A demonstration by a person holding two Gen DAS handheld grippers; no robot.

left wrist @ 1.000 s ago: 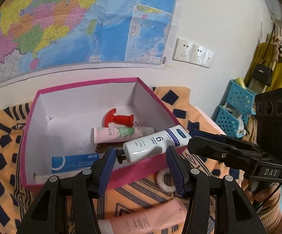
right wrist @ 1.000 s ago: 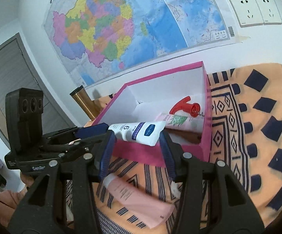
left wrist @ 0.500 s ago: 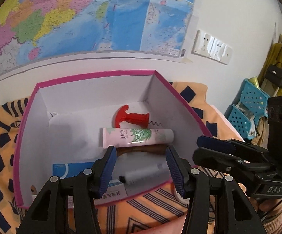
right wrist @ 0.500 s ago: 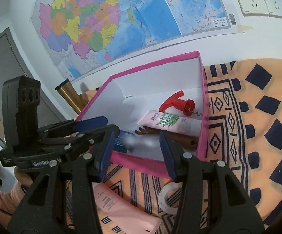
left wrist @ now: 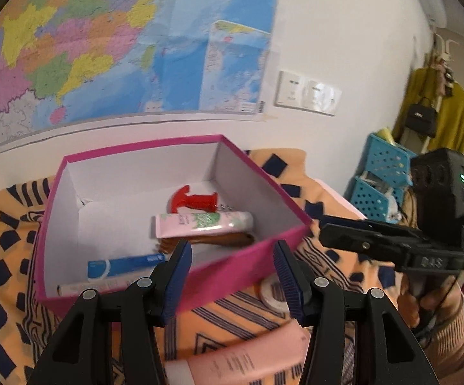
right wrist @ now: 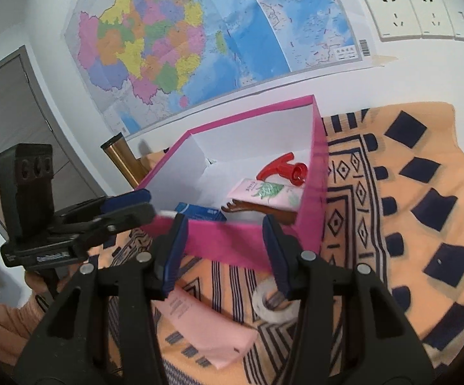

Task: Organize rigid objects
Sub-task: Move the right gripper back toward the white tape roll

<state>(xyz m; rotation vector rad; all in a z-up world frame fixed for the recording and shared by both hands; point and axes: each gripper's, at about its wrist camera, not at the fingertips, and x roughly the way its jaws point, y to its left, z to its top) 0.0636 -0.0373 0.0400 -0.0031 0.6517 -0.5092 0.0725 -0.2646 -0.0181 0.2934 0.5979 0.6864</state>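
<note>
**White tube dropped, both grippers drawn back from the box**

A second ago the white tube with the black cap hung between the left gripper's fingers over the near wall of the pink box (left wrist: pixel 248 258); half a second ago it lay blurred inside. Now the left gripper (left wrist: pixel 232 276) has its jaws apart and empty, and the tube is hidden behind that wall. The right gripper (right wrist: pixel 222 250) also stands apart, holding nothing.

Inside the box, the pink tube with green leaves (left wrist: pixel 203 223) lies with its long axis left to right, cap to the right. The red sprayer head (left wrist: pixel 195 199) lies beyond it, the blue carton (left wrist: pixel 124 264) nearer.

On the orange patterned cloth (right wrist: pixel 424 192) near the box lie a tape roll (right wrist: pixel 273 301) and a salmon tube (right wrist: pixel 203 327). A map (right wrist: pixel 199 38) hangs on the white wall beyond.
</note>
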